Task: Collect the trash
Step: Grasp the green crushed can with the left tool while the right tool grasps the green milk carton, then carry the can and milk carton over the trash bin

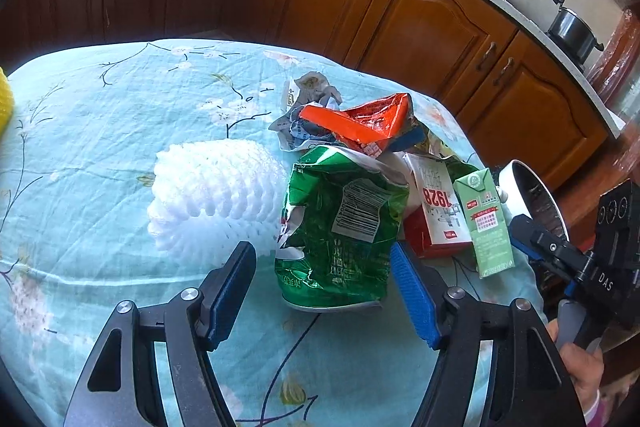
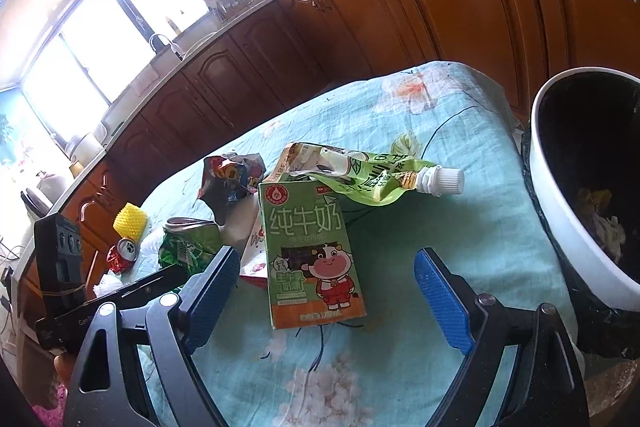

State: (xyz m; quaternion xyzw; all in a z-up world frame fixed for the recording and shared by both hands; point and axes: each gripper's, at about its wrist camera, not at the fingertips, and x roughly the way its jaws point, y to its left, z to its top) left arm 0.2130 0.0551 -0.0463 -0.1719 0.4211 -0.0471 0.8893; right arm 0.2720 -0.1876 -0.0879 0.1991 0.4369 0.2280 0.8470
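A heap of trash is seen on the table covered with a light blue flowered cloth [image 1: 100,147]. The landmark is taken to be the crushed green can [image 1: 340,223], which stands near the middle of the heap. The left gripper [image 1: 324,267] is released, and its blue-padded fingers are placed on both sides of the can, without pressing it. Behind the can an orange snack wrapper [image 1: 360,127] and crumpled paper [image 1: 308,95] are lying; just beside it a white foam net [image 1: 212,187] is found on one side and a red and white carton [image 1: 436,207] on the other. Past that carton, the green milk carton [image 2: 312,251] is lying flat. The right gripper [image 2: 324,279] is also released, with the milk carton between its fingers, untouched. A green spouted pouch [image 2: 360,175] is behind the milk carton, and a white trash bin [image 2: 560,211] with a black liner is standing at the table edge.
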